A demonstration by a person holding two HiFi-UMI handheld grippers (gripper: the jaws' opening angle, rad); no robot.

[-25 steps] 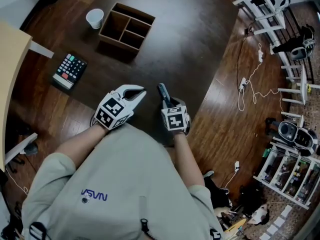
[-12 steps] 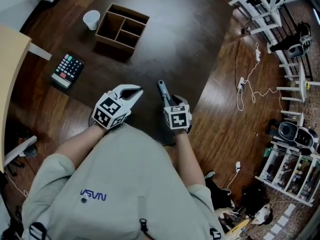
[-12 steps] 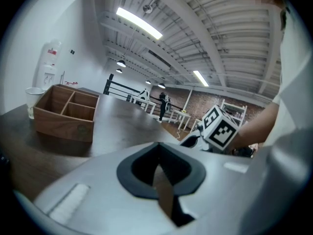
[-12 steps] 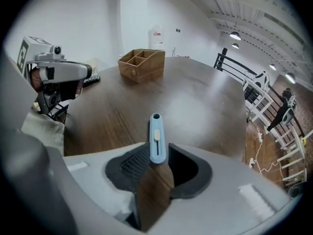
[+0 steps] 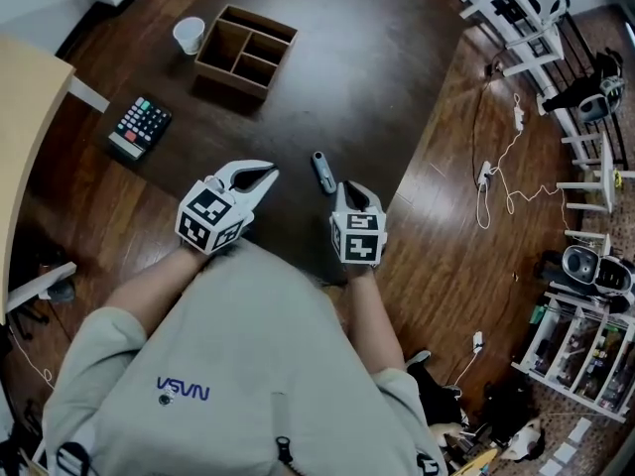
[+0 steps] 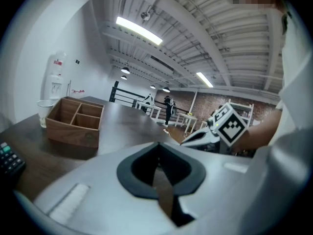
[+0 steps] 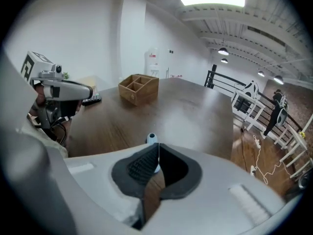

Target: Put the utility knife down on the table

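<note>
The utility knife (image 5: 323, 172), dark grey with a pale end, lies flat on the dark wooden table (image 5: 377, 87), free of both grippers. My right gripper (image 5: 349, 188) hovers just behind it, on the side nearer the person. Its jaws are closing with nothing between them, and their tips meet. In the right gripper view only the knife's pale end (image 7: 152, 139) peeks out beyond the right gripper (image 7: 157, 146). My left gripper (image 5: 260, 177) is to the knife's left, shut and empty. The left gripper view shows the left gripper (image 6: 157, 145) with its tips together.
A wooden compartment box (image 5: 246, 52) and a white cup (image 5: 189, 35) stand at the table's far side. A calculator (image 5: 140, 126) lies to the left. Cables (image 5: 496, 172) and white racks (image 5: 516, 8) are on the floor to the right of the table.
My right gripper let go of the knife, rose and drew back toward the person. The knife now rests on the table. The left gripper has hardly moved.
</note>
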